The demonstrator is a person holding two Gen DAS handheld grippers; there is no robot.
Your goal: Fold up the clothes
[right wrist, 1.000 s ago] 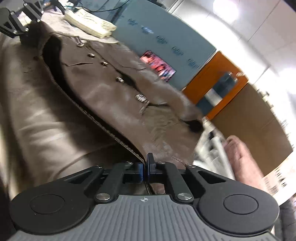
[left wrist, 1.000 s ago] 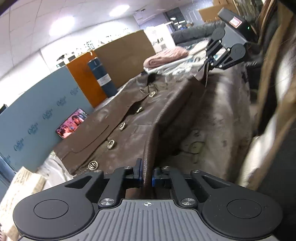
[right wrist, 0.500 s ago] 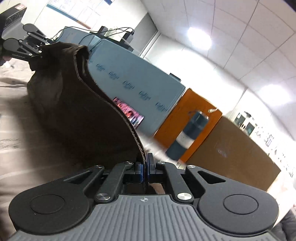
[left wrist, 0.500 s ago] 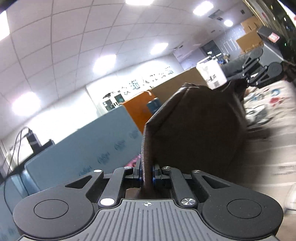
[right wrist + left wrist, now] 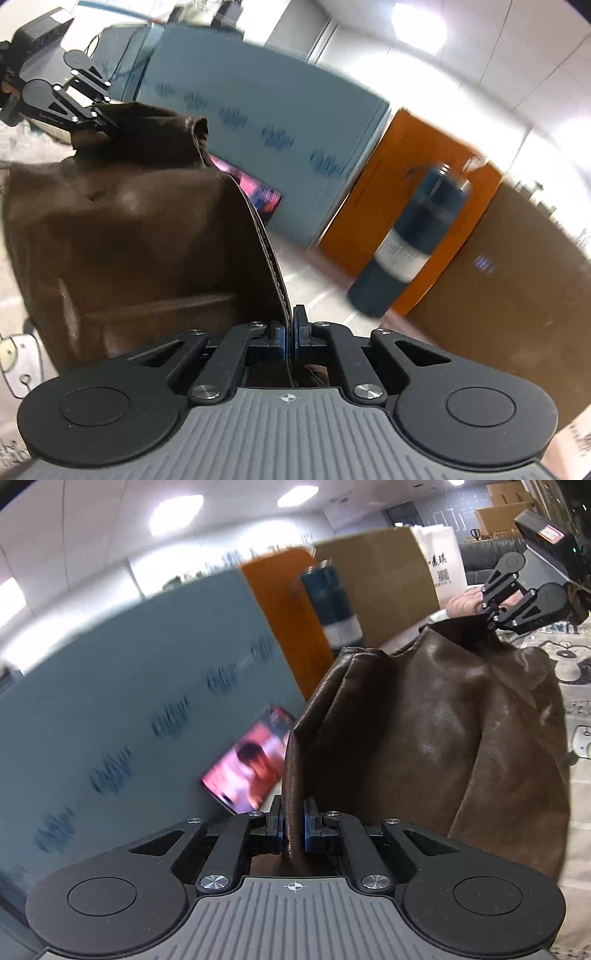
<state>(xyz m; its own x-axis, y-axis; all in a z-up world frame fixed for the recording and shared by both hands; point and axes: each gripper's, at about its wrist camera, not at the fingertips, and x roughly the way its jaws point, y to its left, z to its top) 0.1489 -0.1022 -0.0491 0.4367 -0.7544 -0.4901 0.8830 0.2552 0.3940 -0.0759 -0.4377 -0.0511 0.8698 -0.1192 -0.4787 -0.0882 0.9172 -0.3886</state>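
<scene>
1. Right now your left gripper [image 5: 294, 825] sits at the bottom centre of the left wrist view, jaws clamped on a thick rolled edge of the brown leather jacket [image 5: 436, 746].
2. That edge climbs straight up from the jaws, and the jacket's bulk hangs to the right of it, filling the centre right of the frame, glossy and creased.
3. Look to the upper right of that same view: your right gripper [image 5: 493, 618] pinches the jacket's top edge there, with the leather peaking up into its fingertips.
4. Over to the right wrist view: your right gripper [image 5: 290, 338] is at the bottom centre, jaws closed tight on a thin stitched edge of the jacket [image 5: 129, 229].
5. From those jaws the stitched seam curves up and to the left, and the jacket body fills the left half of the frame.
6. In the upper left of the right wrist view, your left gripper [image 5: 107, 122] bites the far top edge of the jacket.
7. So the jacket is held up between your two grippers, one on each end of its upper edge, the rest sagging below.
8. A printed cloth [image 5: 576, 686] shows at the right edge of the left wrist view, beside the jacket.
9. Behind, motion-blurred: a grey-blue partition [image 5: 266, 122], an orange panel [image 5: 417, 177] and a dark blue cylinder [image 5: 410, 243] in front of it.
</scene>
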